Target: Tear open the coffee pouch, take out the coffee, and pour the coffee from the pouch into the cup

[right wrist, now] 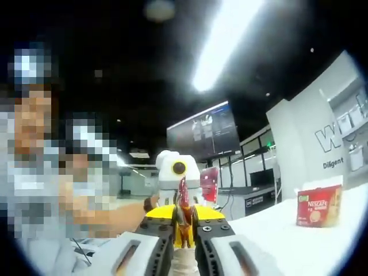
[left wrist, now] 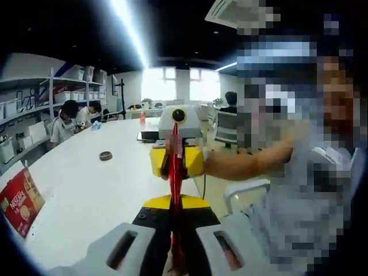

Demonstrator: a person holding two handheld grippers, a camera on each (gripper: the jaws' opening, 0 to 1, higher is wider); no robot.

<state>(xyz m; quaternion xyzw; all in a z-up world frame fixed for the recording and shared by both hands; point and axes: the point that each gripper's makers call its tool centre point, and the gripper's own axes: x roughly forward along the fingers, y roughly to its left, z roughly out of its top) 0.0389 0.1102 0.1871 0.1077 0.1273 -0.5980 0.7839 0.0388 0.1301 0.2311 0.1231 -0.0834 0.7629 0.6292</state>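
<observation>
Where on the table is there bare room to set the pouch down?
The white table is bare between the red Nescafe box and the small dark ring. It is crowded above the table edge, where both hand-held grippers pinch the red pouch.

A red coffee pouch [left wrist: 175,158] is seen between yellow-and-black tongs [left wrist: 174,160] with pale grey bodies. The counter [left wrist: 86,184] is white. A red box [right wrist: 319,206] with white lettering and a yellow band is shown at right.
</observation>
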